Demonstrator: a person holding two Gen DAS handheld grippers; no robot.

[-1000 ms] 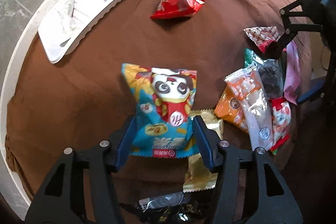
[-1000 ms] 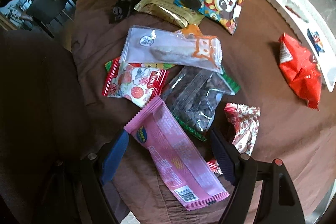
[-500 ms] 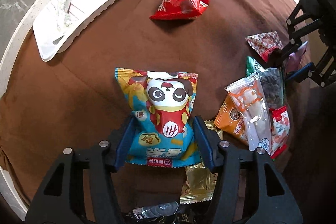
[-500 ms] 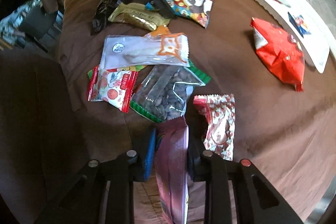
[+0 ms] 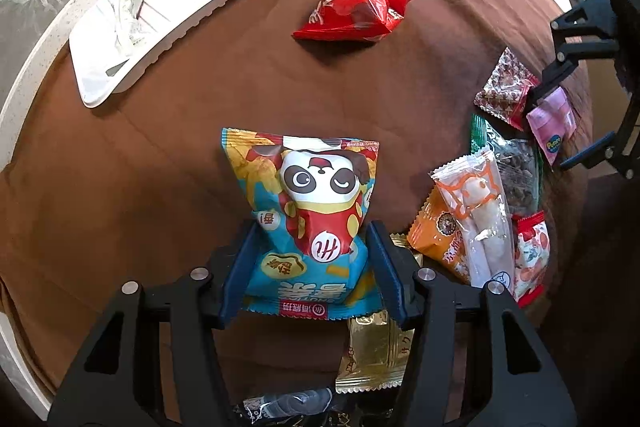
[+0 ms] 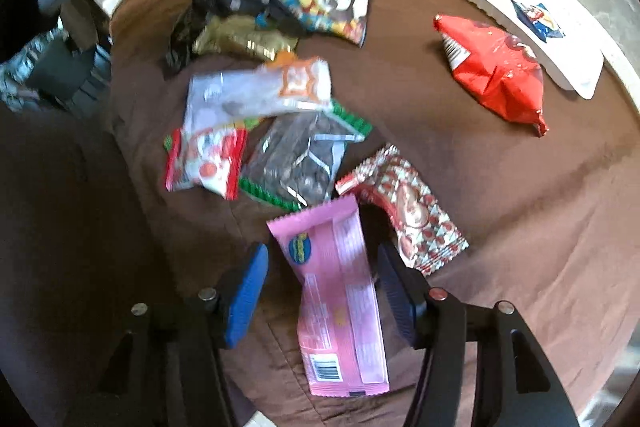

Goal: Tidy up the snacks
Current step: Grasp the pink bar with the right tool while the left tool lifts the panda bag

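Right claw [image 6: 320,291] reopened, pink packet [image 6: 340,299] loose

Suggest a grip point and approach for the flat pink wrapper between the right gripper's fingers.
Take the flat pink wrapper across its narrow width at mid-length, coming straight down. It lies flat on the brown cloth with its long axis running away from the right gripper, whose jaws have just been opening and now straddle it without pressing. Stay clear of the top end, which sits close to the red-and-white patterned packet.
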